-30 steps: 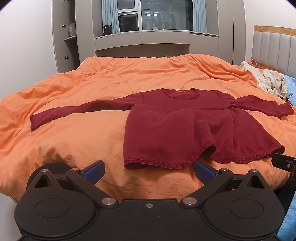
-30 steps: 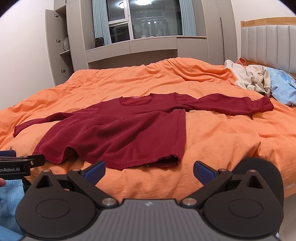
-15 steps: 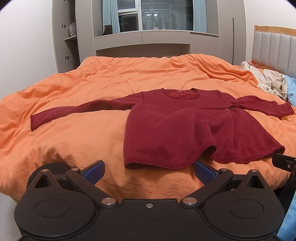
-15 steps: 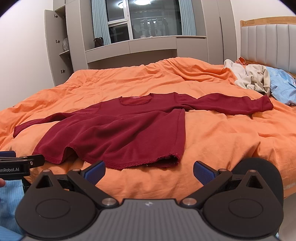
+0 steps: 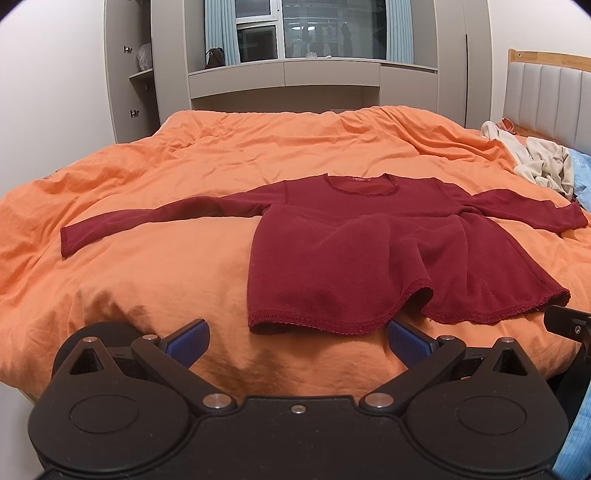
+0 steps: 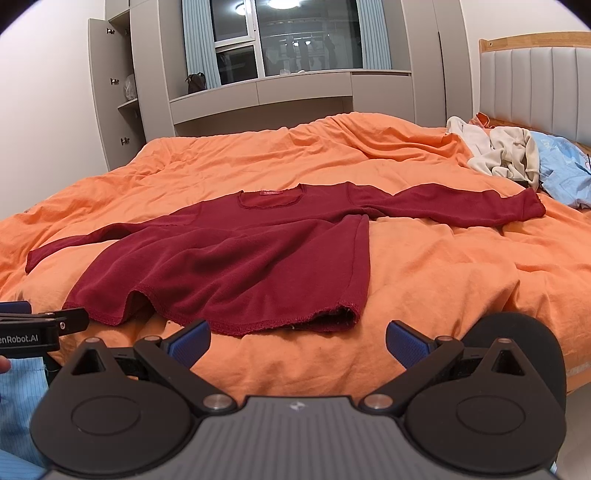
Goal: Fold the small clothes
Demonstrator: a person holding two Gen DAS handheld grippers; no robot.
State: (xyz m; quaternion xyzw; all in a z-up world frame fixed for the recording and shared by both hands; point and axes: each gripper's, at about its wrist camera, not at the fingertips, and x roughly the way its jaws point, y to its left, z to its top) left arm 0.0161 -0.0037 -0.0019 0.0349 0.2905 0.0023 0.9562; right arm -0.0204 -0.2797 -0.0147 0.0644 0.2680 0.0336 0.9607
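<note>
Nothing has moved since the earlier frames: both grippers hold the same poses at the near edge of the bed and the shirt lies as it did

From the left wrist view, the left gripper [image 5: 297,341] has its 2 blue-padded fingers [image 5: 186,341] spread wide, with nothing between them. Beyond them a dark red long-sleeved shirt [image 5: 354,258] lies face up on the orange duvet [image 5: 147,280], collar toward the far side, hem nearest the camera. Its 2 sleeves stretch out sideways, 1 to each side. The hem is rumpled, with a raised fold near its middle, and it lies just beyond the fingertips without touching them. At the right edge a black part of the right gripper [image 5: 569,321] shows, close to the hem's right corner. A heap of pale clothes [image 5: 543,166] sits at the far right of the bed, near the padded headboard [image 5: 546,96]

From the right wrist view, the right gripper [image 6: 297,341] is likewise wide open and empty, its blue fingers [image 6: 406,343] hovering just short of the shirt's [image 6: 236,266] hem. The shirt lies left of centre, its right sleeve reaching toward the pale clothes [image 6: 502,155] and a light blue cloth [image 6: 565,170]. The left gripper [image 6: 40,328] enters at the left edge beside the hem's left corner. A grey wardrobe [image 6: 122,88] and a window [image 6: 295,33] stand behind the bed
</note>
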